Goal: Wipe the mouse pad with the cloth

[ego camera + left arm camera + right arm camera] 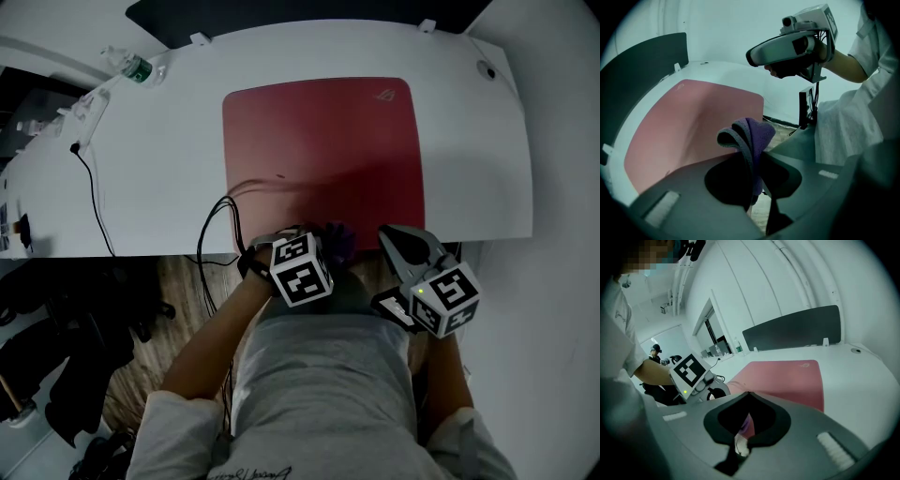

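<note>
Left tongs [752,157] clamped on a bunched purple cloth [750,133], with a loop of fabric bulging beyond the tips. Cloth and tongs at the near edge of the white surface [150,169], just over the near edge of the red mouse pad [323,150]; contact between cloth and pad not discernible. Right tongs [747,395] closed tip to tip, nothing gripped, held just beside the left pair at the near edge of the surface, toward the pad's near right corner. Mouse pad flat at mid-surface, with a small logo at its far right corner. Dark panel [792,333] upright along the far edge of the surface. Plastic bottle [131,67] on its side near the far left corner. Black cable [94,197] trailing across the left part of the surface and over its near edge.
</note>
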`<state>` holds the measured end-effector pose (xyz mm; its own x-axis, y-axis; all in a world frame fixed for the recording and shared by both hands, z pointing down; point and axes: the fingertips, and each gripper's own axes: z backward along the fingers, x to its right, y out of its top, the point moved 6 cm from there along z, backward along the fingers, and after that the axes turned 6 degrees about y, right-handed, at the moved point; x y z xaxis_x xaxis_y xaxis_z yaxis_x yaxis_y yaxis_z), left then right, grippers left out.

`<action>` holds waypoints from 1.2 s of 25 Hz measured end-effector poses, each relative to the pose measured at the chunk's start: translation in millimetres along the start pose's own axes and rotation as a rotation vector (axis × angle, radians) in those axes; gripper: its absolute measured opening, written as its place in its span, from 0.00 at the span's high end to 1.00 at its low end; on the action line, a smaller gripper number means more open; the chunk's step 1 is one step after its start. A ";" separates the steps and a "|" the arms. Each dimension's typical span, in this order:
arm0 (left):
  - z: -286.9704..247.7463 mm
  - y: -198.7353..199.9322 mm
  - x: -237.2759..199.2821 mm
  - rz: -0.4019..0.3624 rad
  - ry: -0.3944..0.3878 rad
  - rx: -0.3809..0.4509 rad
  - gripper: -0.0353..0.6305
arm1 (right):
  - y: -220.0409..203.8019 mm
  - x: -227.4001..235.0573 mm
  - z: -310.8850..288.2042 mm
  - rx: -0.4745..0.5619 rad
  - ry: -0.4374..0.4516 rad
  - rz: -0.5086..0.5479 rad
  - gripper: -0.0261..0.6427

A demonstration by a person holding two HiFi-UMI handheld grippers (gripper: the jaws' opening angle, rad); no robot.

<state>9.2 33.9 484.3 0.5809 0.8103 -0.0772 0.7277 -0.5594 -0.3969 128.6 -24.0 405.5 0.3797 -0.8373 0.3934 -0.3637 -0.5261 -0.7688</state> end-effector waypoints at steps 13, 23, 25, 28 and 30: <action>39.4 9.4 8.6 -0.034 0.092 0.036 0.79 | -37.1 -40.3 33.6 0.018 -0.038 -0.022 0.95; 63.3 69.7 -48.7 0.093 0.199 0.076 0.79 | -17.4 30.1 59.7 -0.013 0.029 0.013 0.95; 65.9 87.1 -64.9 0.083 0.228 0.072 0.79 | -15.7 45.9 64.7 -0.023 0.033 0.009 0.95; 65.7 109.3 -91.9 0.067 0.268 0.069 0.79 | -11.3 60.8 66.4 -0.031 0.048 0.011 0.95; 62.8 123.5 -109.5 0.061 0.287 0.069 0.79 | -8.0 68.9 67.3 -0.033 0.062 0.013 0.95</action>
<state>12.6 -113.0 386.3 0.7093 0.6875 0.1553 0.6674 -0.5842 -0.4618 215.0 -67.5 404.8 0.3219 -0.8513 0.4144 -0.3967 -0.5187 -0.7574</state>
